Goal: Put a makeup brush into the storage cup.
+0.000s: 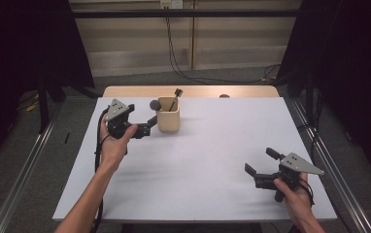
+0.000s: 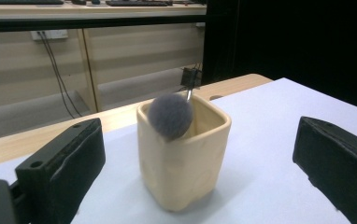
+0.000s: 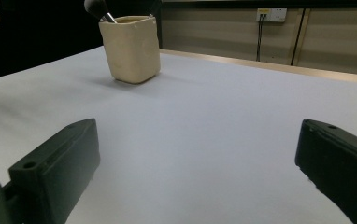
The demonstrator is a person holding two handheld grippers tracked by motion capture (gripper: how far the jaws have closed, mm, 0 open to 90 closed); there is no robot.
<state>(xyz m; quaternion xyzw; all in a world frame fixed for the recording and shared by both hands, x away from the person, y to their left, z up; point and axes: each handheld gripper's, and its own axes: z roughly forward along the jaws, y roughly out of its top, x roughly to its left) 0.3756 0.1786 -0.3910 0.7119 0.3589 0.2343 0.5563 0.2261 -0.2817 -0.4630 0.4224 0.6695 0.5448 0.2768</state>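
Cream cup (image 1: 168, 119) upright on tabletop (image 1: 208, 160), upper centre of high view; 2 brushes inside, grey fluffy head (image 2: 170, 116) over rim. Left claw (image 1: 150, 120) released, jaws spread wide, just beside cup's left wall, not touching. Right claw (image 1: 260, 161) released, nothing between jaws, lower right of frame, well apart from cup.
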